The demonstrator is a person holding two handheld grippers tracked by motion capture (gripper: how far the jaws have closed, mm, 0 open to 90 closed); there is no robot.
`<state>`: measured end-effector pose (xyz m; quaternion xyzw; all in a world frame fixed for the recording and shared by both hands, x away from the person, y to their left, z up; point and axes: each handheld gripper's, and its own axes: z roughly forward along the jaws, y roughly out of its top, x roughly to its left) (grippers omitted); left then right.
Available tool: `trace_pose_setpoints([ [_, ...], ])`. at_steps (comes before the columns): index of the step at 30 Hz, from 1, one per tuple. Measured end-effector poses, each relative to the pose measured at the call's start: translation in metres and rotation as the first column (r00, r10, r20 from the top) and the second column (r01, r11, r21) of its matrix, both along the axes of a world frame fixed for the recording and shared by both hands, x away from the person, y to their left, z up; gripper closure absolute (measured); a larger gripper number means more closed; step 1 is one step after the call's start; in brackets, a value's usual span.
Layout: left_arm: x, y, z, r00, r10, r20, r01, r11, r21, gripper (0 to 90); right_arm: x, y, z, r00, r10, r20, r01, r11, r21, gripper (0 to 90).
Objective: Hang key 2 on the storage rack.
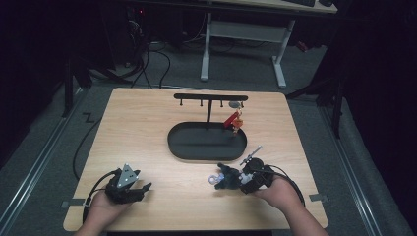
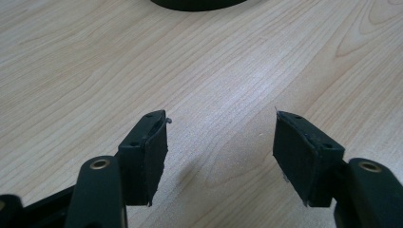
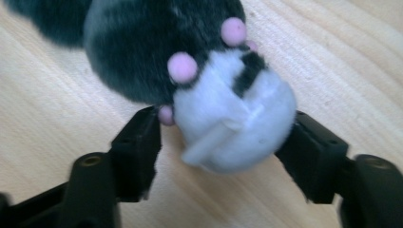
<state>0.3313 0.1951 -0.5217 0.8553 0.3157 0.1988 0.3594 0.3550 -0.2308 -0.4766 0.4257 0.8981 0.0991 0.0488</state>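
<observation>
A light wooden table (image 1: pixel 147 128) carries a black oval tray (image 1: pixel 187 147) near its middle, with a black T-shaped hook stand (image 1: pixel 210 98) rising upright from the tray's far part. A red and orange figure (image 1: pixel 234 121) hangs from the stand's right end, beneath a small grey piece (image 1: pixel 234 104). Beyond the table, a white-framed desk (image 1: pixel 243 32) stands on grey floor, with dark cables (image 1: pixel 147 59) trailing near it.

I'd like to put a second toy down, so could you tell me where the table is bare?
Bare wood lies left of the black tray, and between the left gripper and the plush toy. It is crowded around the right gripper.
</observation>
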Motion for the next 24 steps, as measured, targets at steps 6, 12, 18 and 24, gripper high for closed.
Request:
trace_pose_setpoints([
  [6,0.001,-0.001,-0.001,0.9999,-0.01,-0.006,0.01,0.9999,0.007,36.6,-0.006,0.002,0.004,0.9999,-0.014,0.005,0.014,0.9999,-0.001,22.4],
  [12,0.0,-0.002,-0.001,0.9998,-0.015,-0.009,0.015,0.9998,0.009,36.7,0.003,0.007,0.005,0.9997,-0.007,0.023,0.007,0.9999,-0.007,18.0],
  [18,0.002,-0.001,-0.001,0.9998,-0.01,-0.015,0.01,0.9999,0.003,36.7,0.009,0.016,-0.006,0.9991,0.041,0.01,-0.041,0.9991,-0.013,24.2],
  [24,0.002,-0.001,-0.002,0.9996,-0.016,-0.023,0.016,0.9998,0.008,36.7,0.003,0.02,-0.005,0.9973,0.072,0.014,-0.071,0.9974,-0.012,46.8],
])
